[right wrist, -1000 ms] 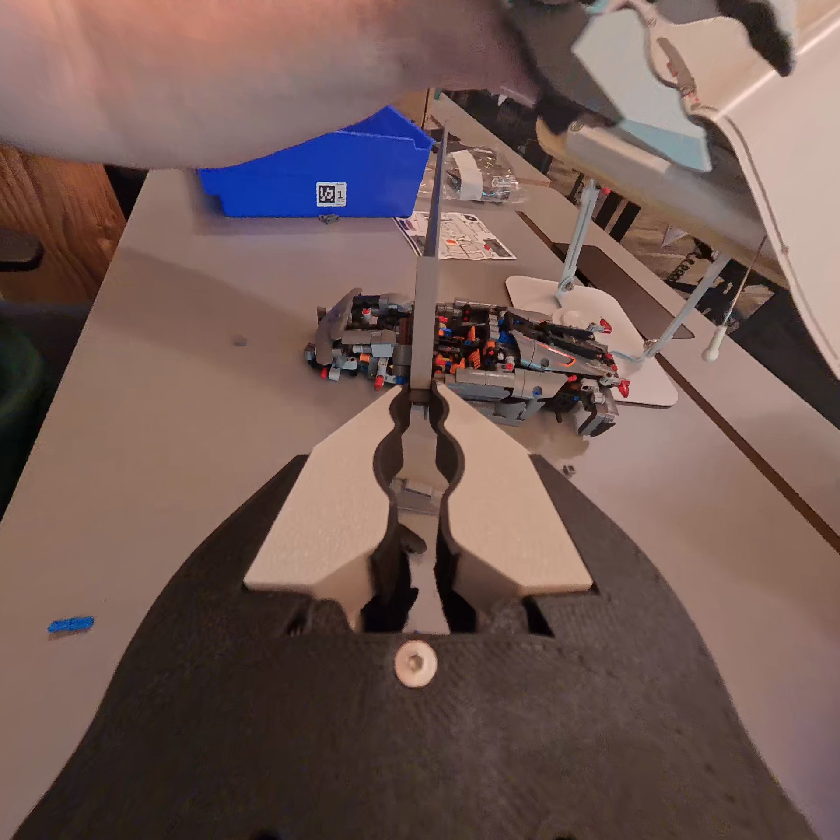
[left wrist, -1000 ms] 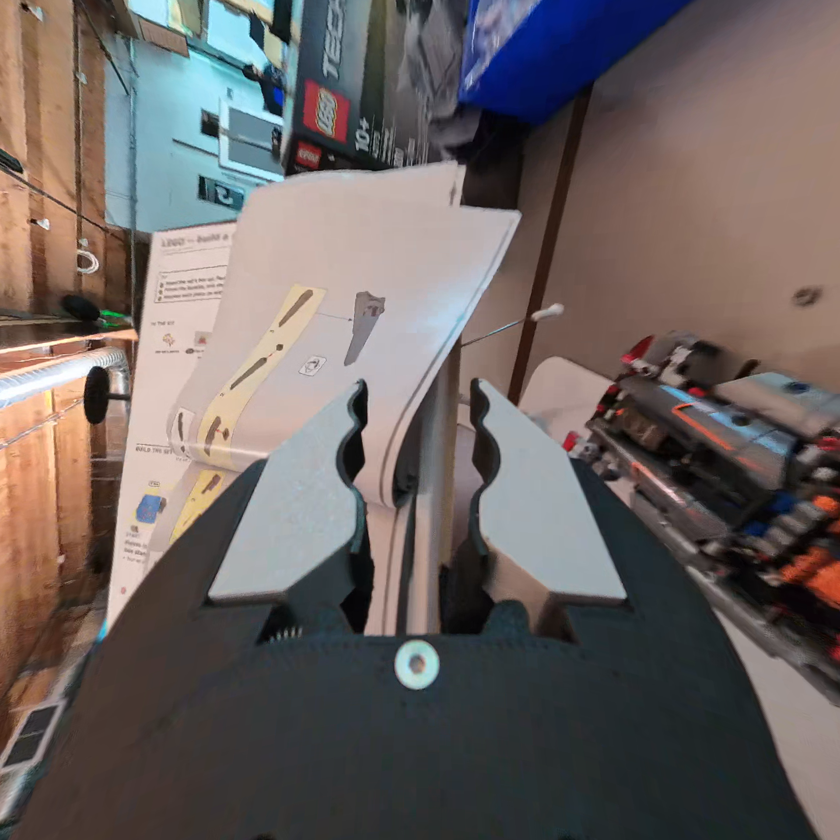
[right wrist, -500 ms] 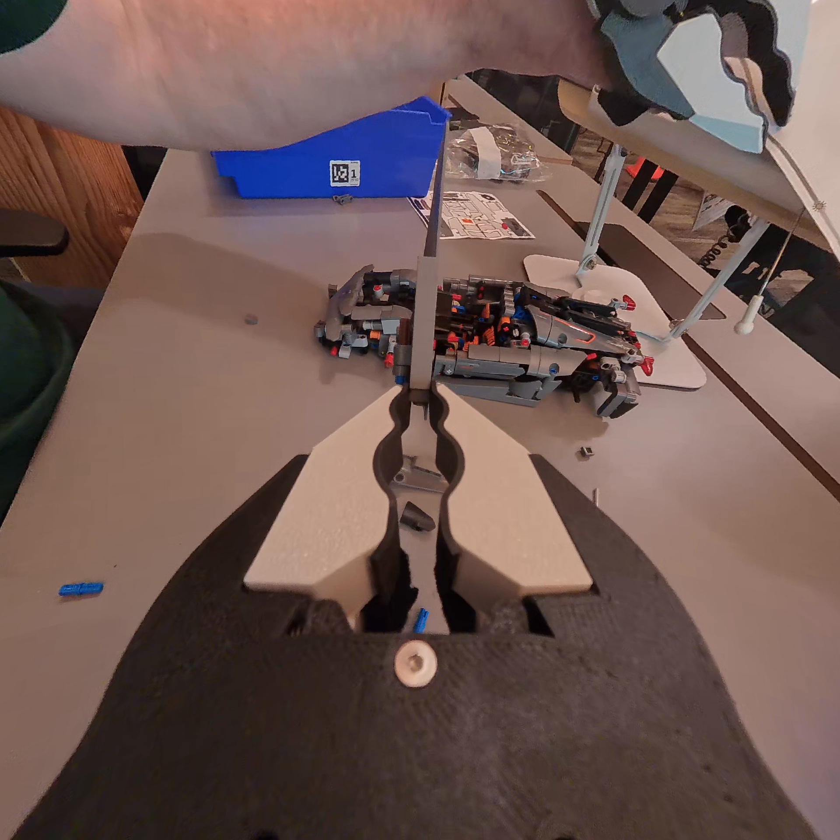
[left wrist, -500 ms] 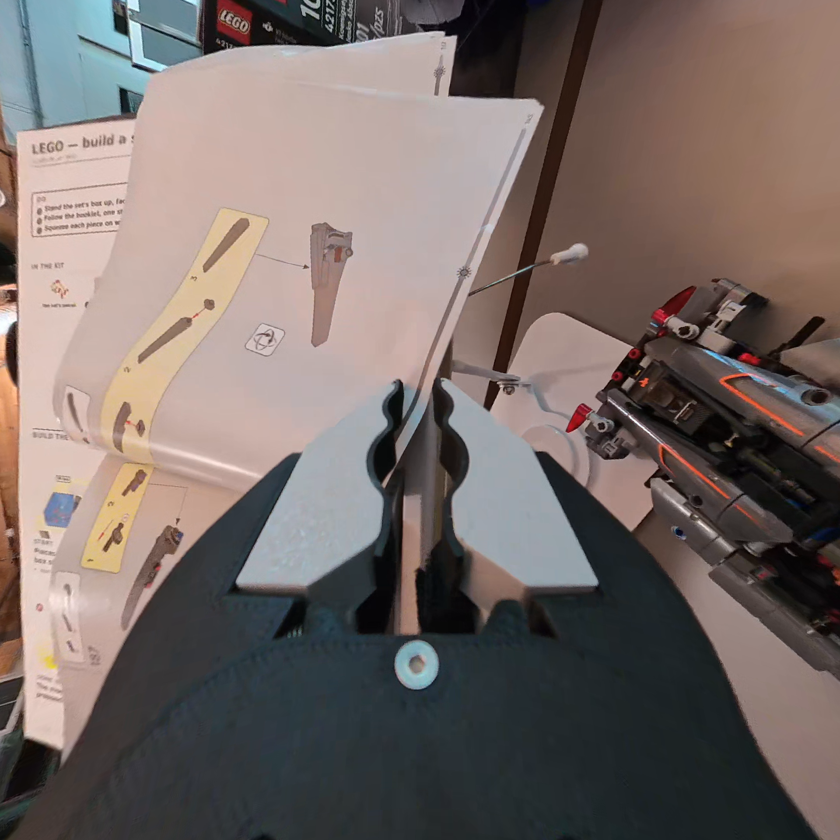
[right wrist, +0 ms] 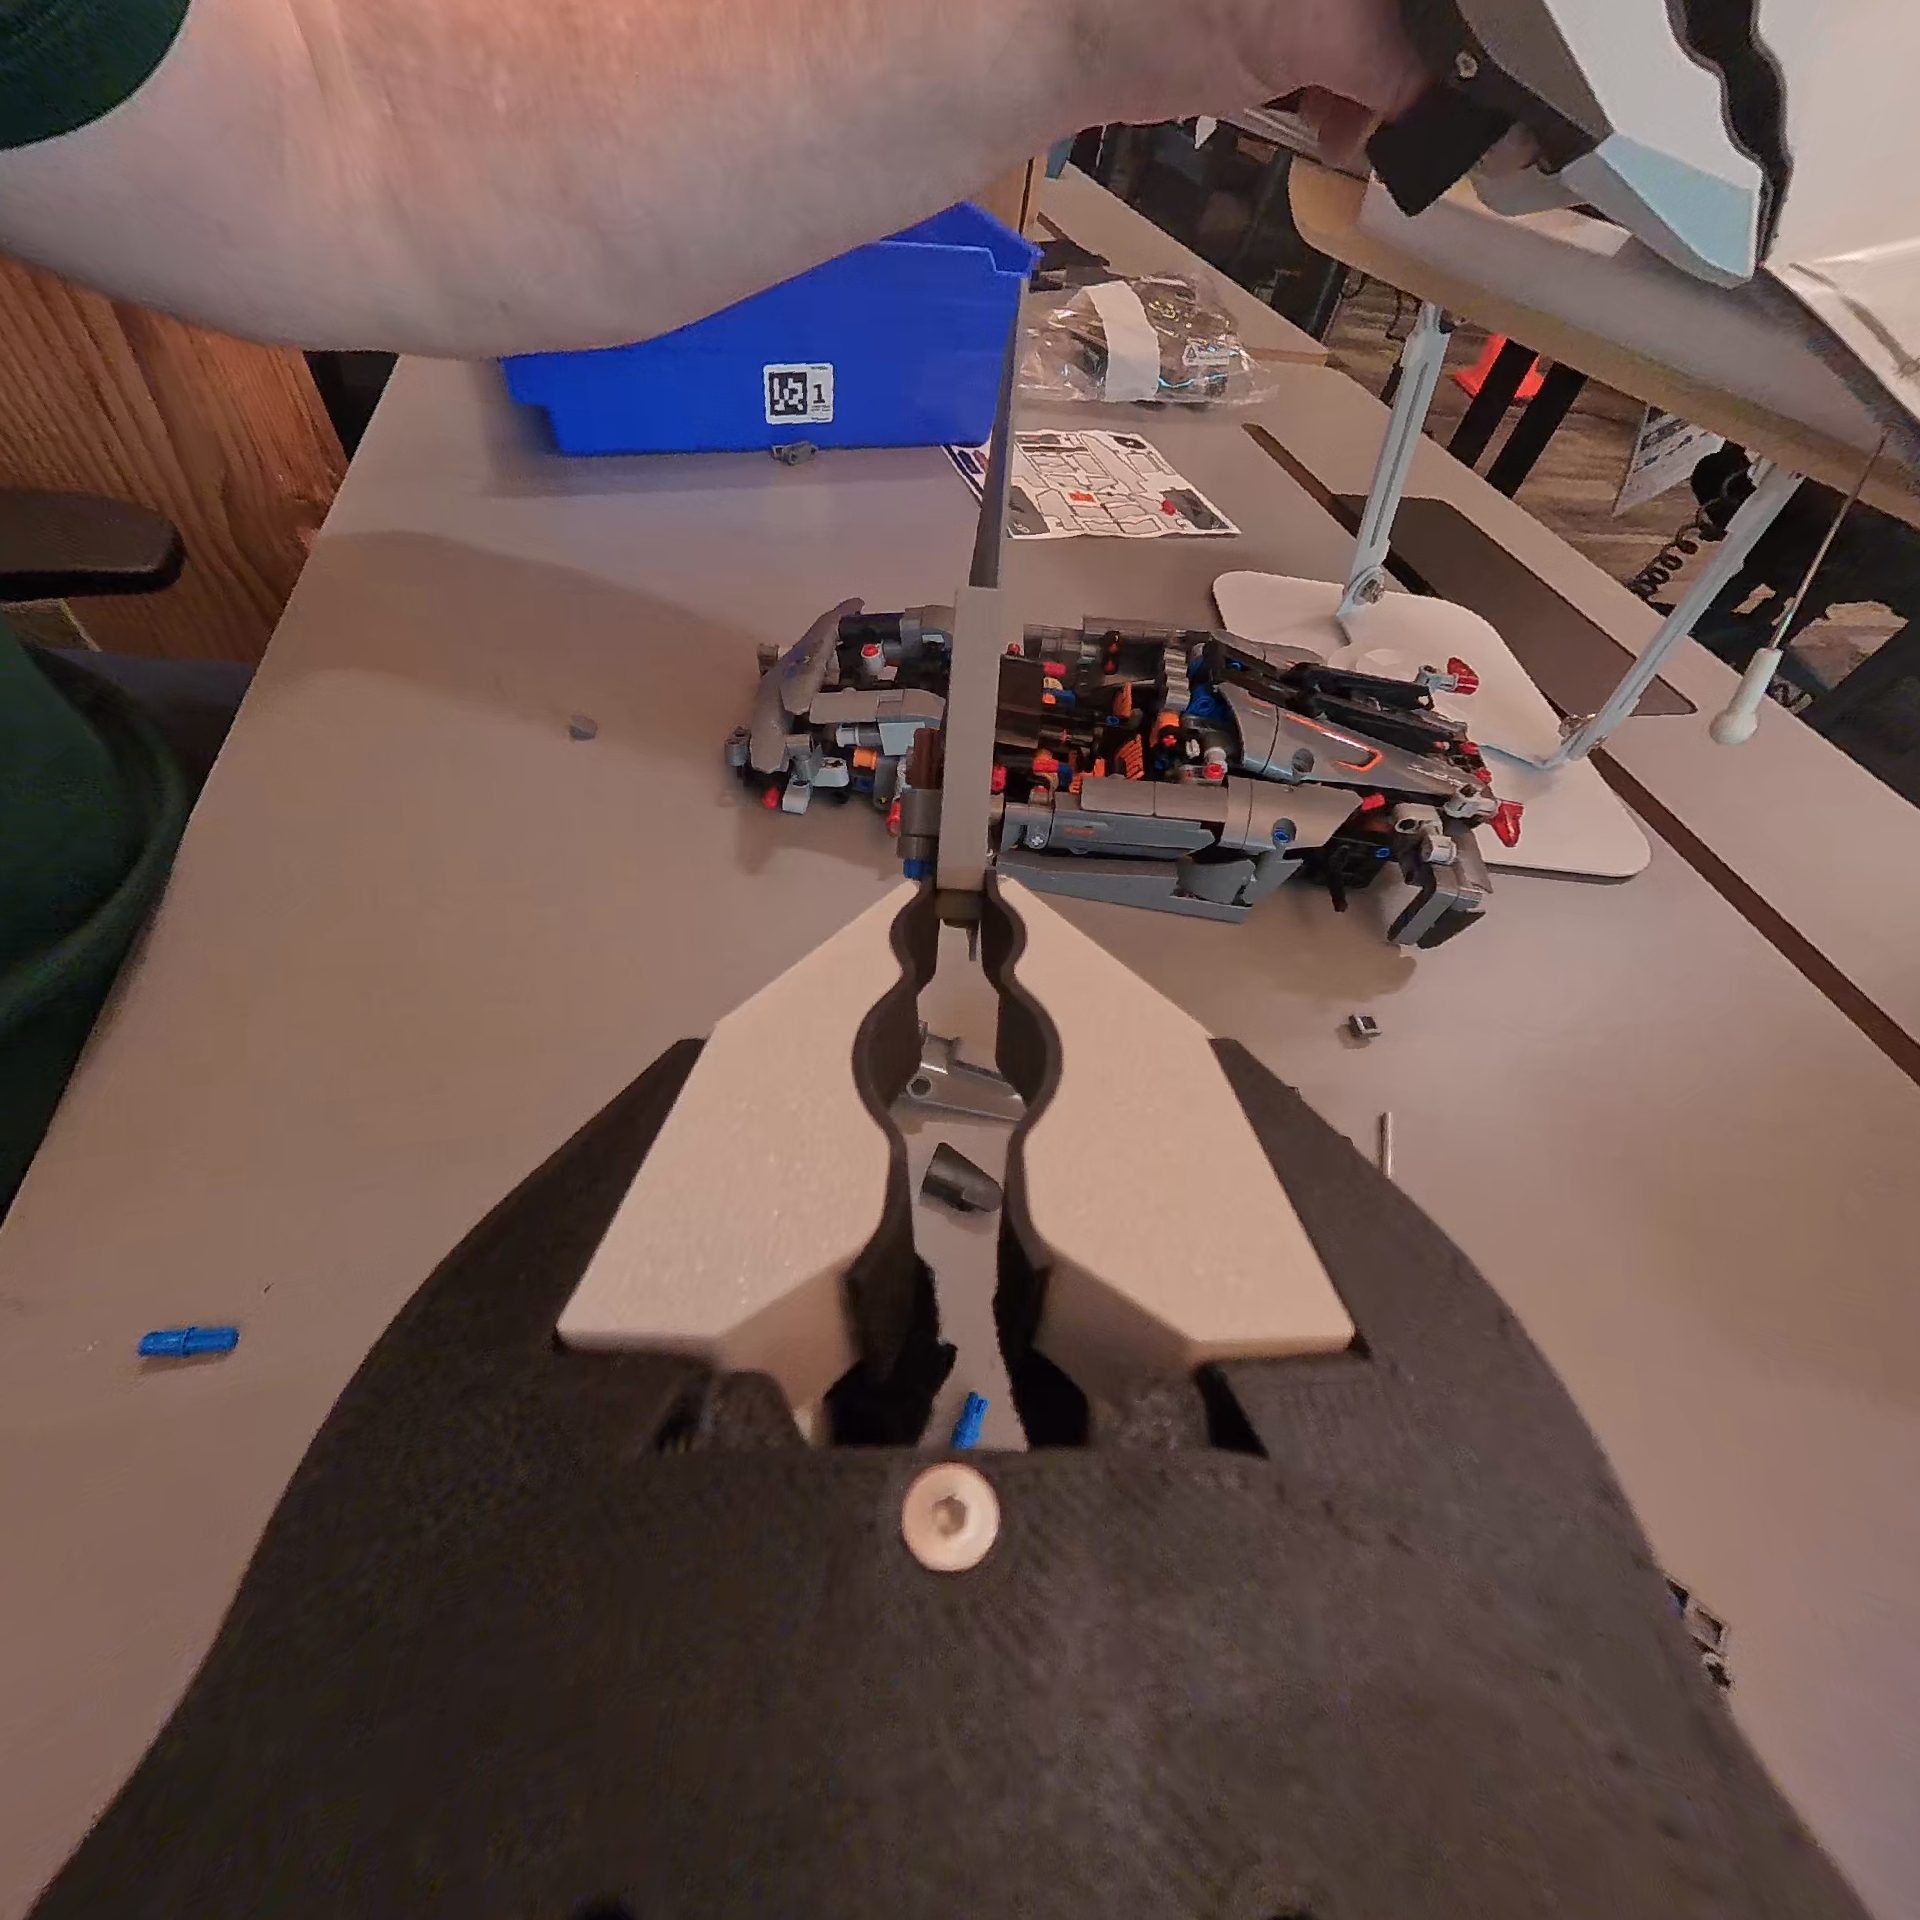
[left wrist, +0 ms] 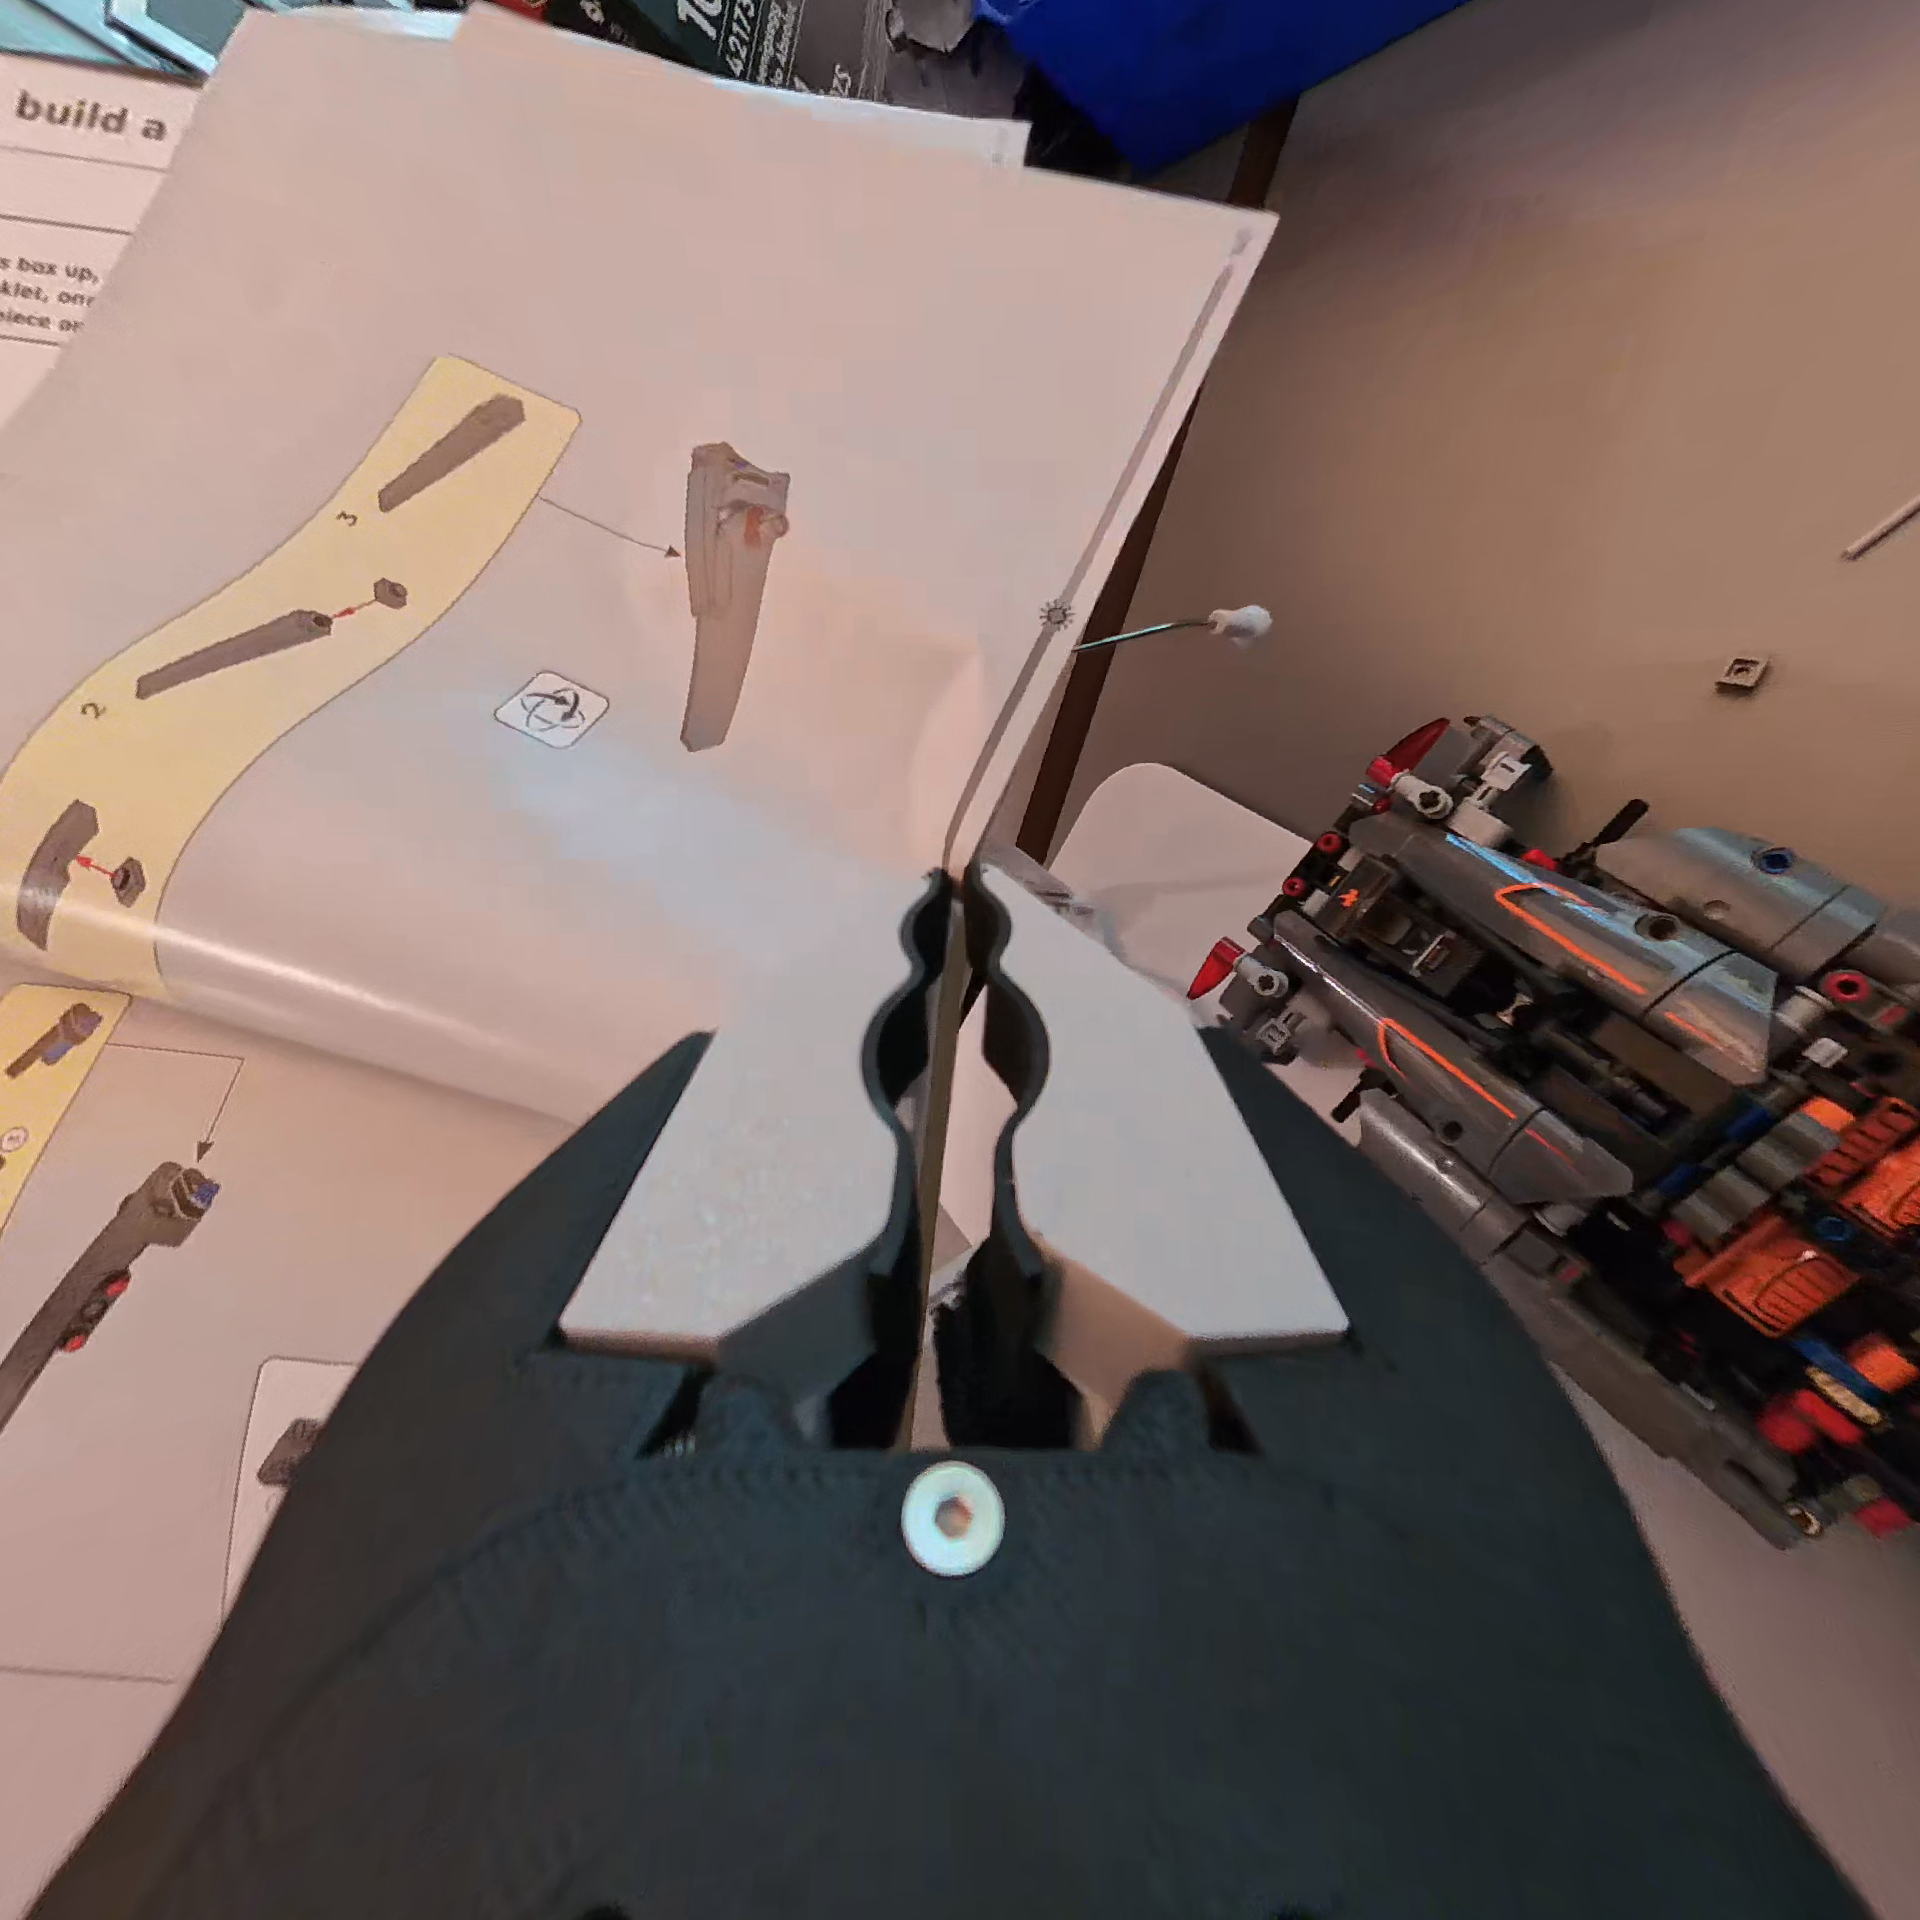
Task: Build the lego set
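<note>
A: The booklet (left wrist: 644, 436) is smooth paper with a faint sheen; the left gripper (left wrist: 956, 883) has matt, slightly grainy grey plastic fingers (left wrist: 748, 1174) on a rough black printed body.

B: The right gripper (right wrist: 961, 894) looks the same, with a shiny metal screw at 6 o'clock. The table (right wrist: 468, 935) is smooth and matt.

A: The model (right wrist: 1143, 748) is glossy plastic, grey and orange. At 12 o'clock, the bin (right wrist: 748, 384) is shiny blue plastic.

B: At 9 o'clock, a grained wood panel (right wrist: 125, 436). The bag (right wrist: 1143, 338) is clear, crinkled film.
</note>
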Tool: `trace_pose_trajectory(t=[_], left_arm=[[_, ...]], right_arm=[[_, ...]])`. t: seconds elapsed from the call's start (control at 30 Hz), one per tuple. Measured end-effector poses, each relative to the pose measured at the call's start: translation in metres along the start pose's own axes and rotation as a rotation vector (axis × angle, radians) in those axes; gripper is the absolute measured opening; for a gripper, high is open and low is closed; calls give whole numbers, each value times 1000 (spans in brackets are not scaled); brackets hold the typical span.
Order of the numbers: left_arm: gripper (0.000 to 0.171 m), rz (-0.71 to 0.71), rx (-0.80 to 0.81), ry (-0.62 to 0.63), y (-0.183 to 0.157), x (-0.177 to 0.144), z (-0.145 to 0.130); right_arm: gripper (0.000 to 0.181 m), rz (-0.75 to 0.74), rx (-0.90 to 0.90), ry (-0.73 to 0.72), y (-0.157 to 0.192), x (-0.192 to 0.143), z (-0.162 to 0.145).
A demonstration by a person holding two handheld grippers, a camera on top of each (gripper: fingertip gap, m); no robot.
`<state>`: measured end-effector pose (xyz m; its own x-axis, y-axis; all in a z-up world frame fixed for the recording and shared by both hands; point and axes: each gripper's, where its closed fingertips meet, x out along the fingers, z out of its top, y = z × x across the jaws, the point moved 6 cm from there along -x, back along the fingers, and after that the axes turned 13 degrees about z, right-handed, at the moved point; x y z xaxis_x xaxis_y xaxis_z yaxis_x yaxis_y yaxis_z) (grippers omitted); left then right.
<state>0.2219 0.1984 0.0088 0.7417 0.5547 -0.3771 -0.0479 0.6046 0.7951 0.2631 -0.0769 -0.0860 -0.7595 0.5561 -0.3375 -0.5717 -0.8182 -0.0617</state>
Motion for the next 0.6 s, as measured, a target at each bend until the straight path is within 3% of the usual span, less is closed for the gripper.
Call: trace_pose_trajectory(t=[0.3,0.6], left_arm=[[0,-50,13,35,2,1,-3],[0,-184,-138,19,9,-2,-4]], right_arm=[[5,15,10,-5,0,0,-2],[5,23,15,-6,0,1,-3]])
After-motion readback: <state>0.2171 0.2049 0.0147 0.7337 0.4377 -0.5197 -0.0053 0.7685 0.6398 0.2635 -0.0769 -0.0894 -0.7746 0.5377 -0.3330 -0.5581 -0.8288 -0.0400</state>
